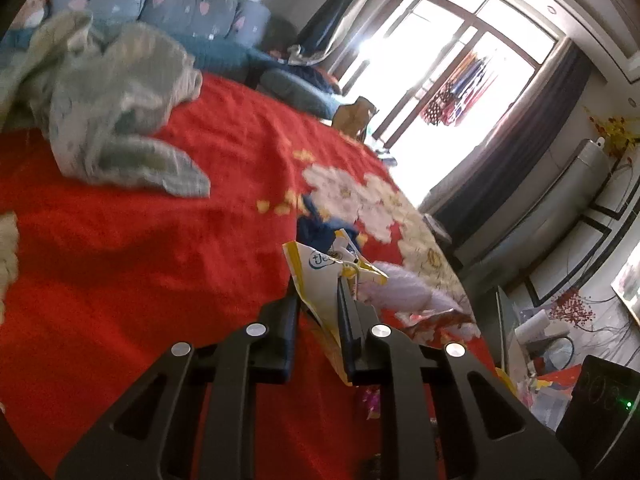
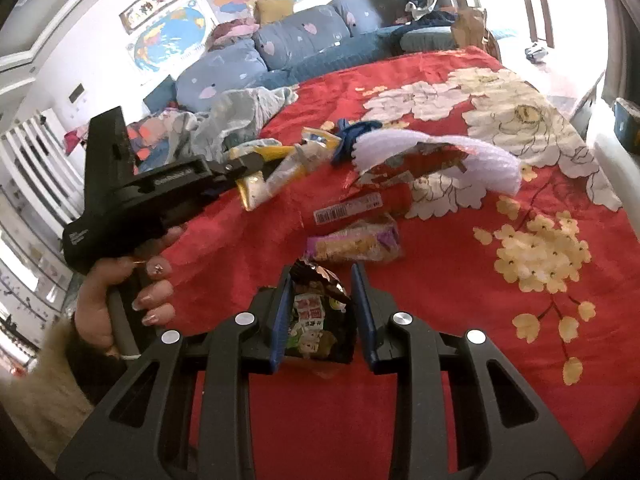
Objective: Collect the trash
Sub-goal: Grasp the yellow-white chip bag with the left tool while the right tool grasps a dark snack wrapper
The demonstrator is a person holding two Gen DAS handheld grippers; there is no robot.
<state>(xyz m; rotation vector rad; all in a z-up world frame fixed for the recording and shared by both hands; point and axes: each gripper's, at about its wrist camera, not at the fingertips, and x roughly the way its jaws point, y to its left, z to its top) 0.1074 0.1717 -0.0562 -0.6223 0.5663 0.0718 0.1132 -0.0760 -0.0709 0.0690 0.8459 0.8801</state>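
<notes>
Black gripper [image 2: 322, 312] with blue pads, silver screws; fuzzy beige sleeve [image 2: 36, 384].

Two grippers [image 2: 322, 312] [image 2: 244, 168], five wrappers [image 2: 356, 244], one foam sheet [image 2: 440, 152].

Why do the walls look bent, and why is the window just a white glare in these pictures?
Left wrist view: the window is blown out white by backlight, its frame bows from the fisheye lens, and the pale cloth on the red blanket is soft with blur. Right wrist view: straight edges curve near the rim, corners go black, yet the dark snack packet in the right tool looks sharp.
</notes>
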